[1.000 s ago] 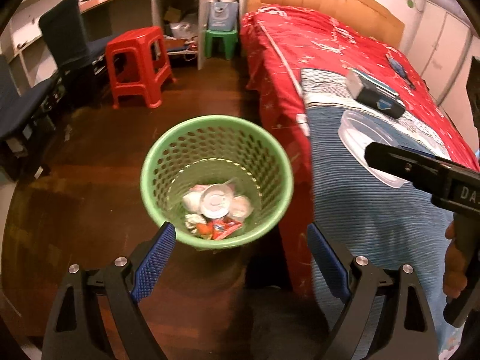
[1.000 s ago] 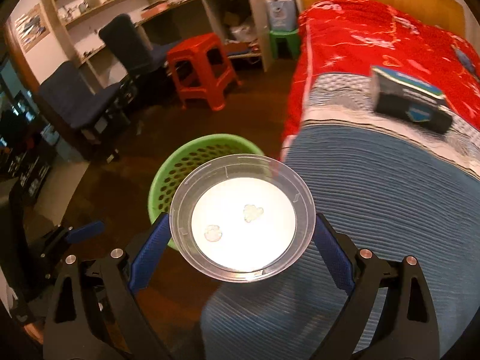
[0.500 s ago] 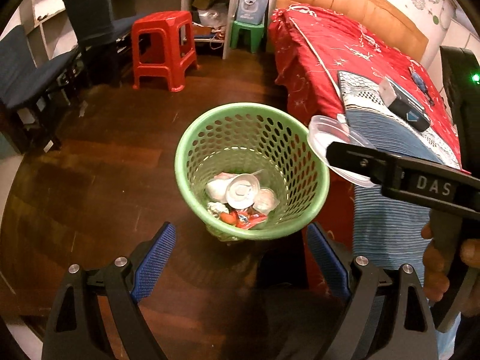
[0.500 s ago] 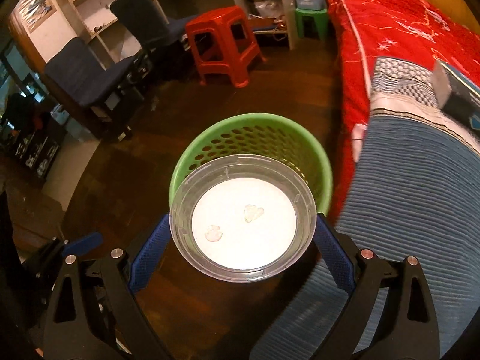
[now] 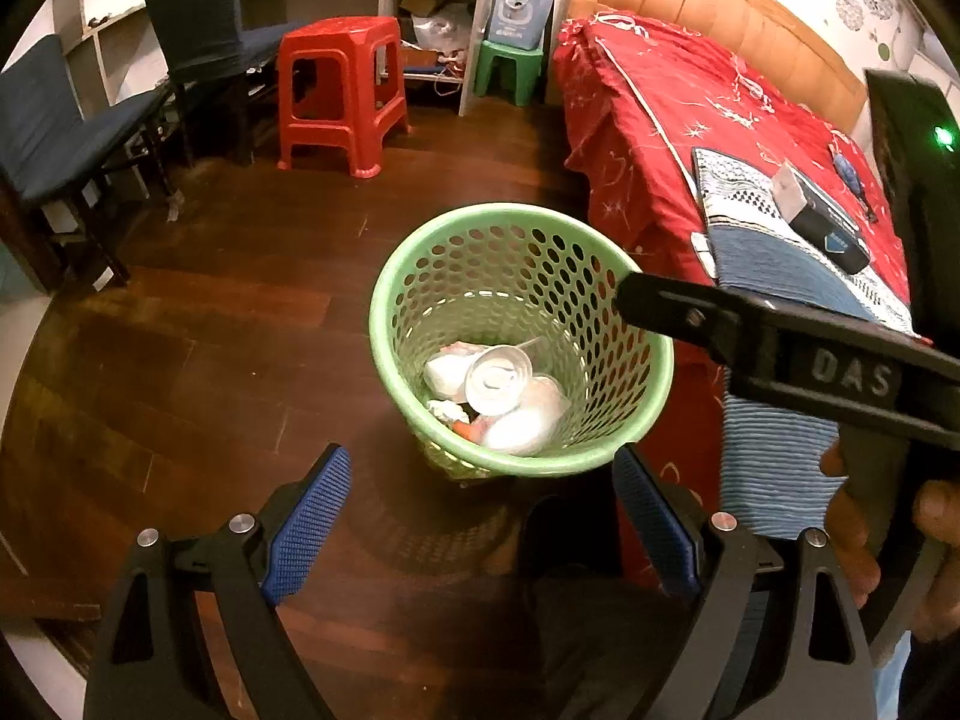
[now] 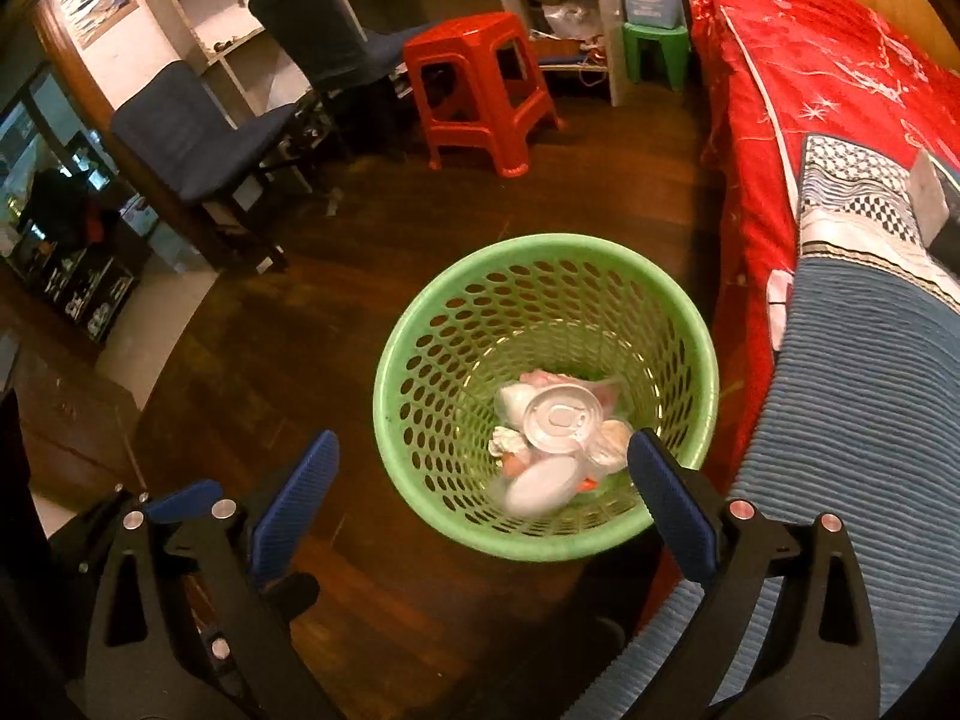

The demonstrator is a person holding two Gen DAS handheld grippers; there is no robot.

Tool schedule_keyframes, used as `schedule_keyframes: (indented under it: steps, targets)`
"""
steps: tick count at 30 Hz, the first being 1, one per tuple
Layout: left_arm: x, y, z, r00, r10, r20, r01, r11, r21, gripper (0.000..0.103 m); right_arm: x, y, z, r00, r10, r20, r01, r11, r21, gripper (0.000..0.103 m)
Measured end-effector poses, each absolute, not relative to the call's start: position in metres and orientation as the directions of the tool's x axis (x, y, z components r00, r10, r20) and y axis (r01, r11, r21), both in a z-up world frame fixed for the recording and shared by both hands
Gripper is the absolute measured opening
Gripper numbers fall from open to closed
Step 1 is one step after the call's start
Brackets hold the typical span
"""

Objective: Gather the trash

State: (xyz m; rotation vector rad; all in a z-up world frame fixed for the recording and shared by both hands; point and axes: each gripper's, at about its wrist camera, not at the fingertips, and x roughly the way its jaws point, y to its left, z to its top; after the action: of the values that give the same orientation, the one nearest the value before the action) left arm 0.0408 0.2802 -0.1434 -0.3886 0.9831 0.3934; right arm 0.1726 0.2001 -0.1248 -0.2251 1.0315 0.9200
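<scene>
Having just widened, right tool [image 6: 480,486] gapes empty over green basket [image 6: 420,360]; left tool [image 5: 480,510] wide, empty.

red stool [image 5: 340,93] | green stool [image 5: 509,69] | bed [image 5: 714,138] | dark chairs [image 6: 186,132]

A light green plastic trash basket [image 6: 414,354], round with walls pierced by rows of oval holes, stands upright on the dark wooden floor just beside the bed's red and blue covers. In its bottom lies a small heap of trash: a silver can [image 6: 559,420] showing its pull-tab end, crumpled white paper [image 5: 445,369], bits of orange-red wrapper [image 5: 465,430] and pale plastic pieces. A clear round plastic lid [image 6: 540,485] with a whitish centre, blurred in the right wrist view, lies tilted on the near side of the heap, against the basket's wall.
</scene>
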Motion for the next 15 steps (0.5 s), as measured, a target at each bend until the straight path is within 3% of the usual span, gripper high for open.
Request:
schedule_keyframes:
  steps: [15]
  targets:
    - [0.023,0.264,-0.116,0.522,0.188,-0.832,-0.487,0.867,-0.109,0.086,0.139,0.119,-0.069,0.317,0.571,-0.757,-0.744,0.645,0.175,0.096]
